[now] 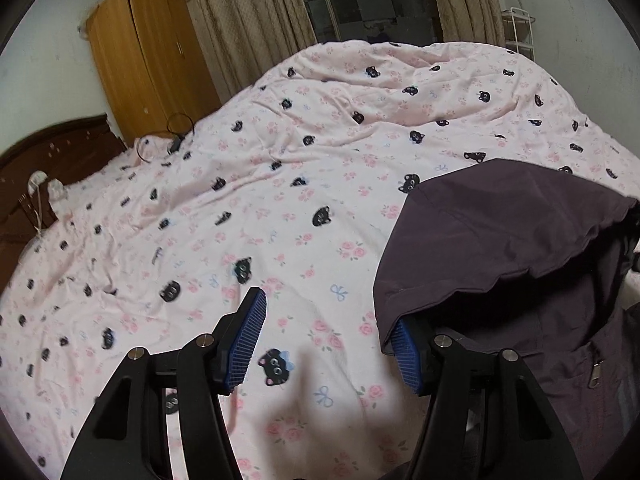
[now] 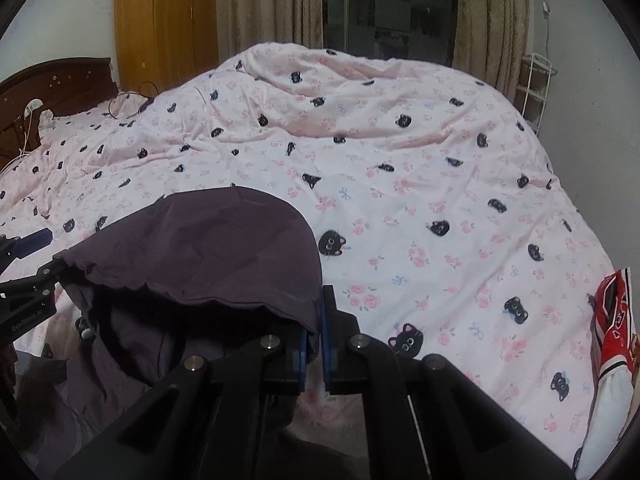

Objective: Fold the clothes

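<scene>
A dark purple hooded jacket (image 1: 500, 220) lies on the pink cat-print duvet (image 1: 280, 200), its hood raised between both grippers. My left gripper (image 1: 326, 320) stands open, its pads well apart with only duvet showing between them. The hood's rim drapes over its right finger (image 1: 408, 360). A zipper pull (image 1: 596, 368) shows lower right. In the right wrist view, my right gripper (image 2: 320, 312) is shut on the right end of the hood's rim, where the jacket (image 2: 200, 240) hangs open toward me. The left gripper (image 2: 36, 256) shows at the hood's far left end.
A red and white garment (image 2: 612, 320) lies at the duvet's right edge. A wooden wardrobe (image 1: 148, 60) and dark headboard (image 1: 52, 160) stand at the left. A black cable (image 1: 176, 136) rests near the pillows. Curtains, a dark window and a white rack (image 1: 520, 32) are behind.
</scene>
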Demonstrator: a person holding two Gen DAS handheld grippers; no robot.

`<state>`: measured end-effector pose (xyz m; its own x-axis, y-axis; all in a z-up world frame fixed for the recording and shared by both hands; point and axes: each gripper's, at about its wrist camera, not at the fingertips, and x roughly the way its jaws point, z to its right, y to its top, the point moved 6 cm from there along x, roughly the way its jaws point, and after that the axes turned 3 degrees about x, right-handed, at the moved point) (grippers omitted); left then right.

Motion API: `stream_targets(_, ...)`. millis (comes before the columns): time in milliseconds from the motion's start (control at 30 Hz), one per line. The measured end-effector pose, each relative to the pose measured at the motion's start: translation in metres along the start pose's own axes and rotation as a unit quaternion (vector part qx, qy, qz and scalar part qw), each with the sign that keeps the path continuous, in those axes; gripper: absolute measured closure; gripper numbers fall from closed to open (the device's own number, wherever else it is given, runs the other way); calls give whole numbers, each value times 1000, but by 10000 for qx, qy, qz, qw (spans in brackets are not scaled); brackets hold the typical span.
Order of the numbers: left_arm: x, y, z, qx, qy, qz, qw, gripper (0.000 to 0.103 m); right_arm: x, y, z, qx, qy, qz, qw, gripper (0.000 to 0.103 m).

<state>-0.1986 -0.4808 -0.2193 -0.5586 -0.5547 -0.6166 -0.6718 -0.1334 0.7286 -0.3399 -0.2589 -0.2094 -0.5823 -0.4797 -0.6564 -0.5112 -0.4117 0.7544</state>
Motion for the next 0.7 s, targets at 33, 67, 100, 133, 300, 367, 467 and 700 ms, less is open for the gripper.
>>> stream_targets(33, -1, 0, 0, 23, 24, 8, 10000, 47, -3, 1, 0, -67, -48, 55, 10000, 98)
stream_targets(67, 0, -2, 0, 17, 19, -20, 10000, 46, -4, 1, -1, -156, -115, 89, 9998, 98)
stream_targets(100, 3, -5, 0, -20, -18, -85, 10000, 46, -5, 1, 0, -203, -150, 86, 9996, 98)
stream_targets(133, 6, -8, 0, -57, -54, -150, 9999, 46, -2, -2, 2, -182, -135, 23, 9997, 98)
stream_targets(300, 16, -22, 3, -157, -211, -390, 9989, 46, 11, -15, 14, 124, 59, -289, 9995, 98)
stream_targets(367, 24, -29, 5, -281, -371, -553, 9974, 46, 22, -24, 21, 340, 153, -498, 9981, 98)
stream_targets(467, 37, -42, 7, -512, -642, -849, 9930, 45, 43, -40, 31, 708, 313, -887, 9931, 96)
stream_targets(700, 59, -65, 9, -818, -787, -1293, 9851, 28, 62, -60, 31, 599, 238, -1111, 9917, 86)
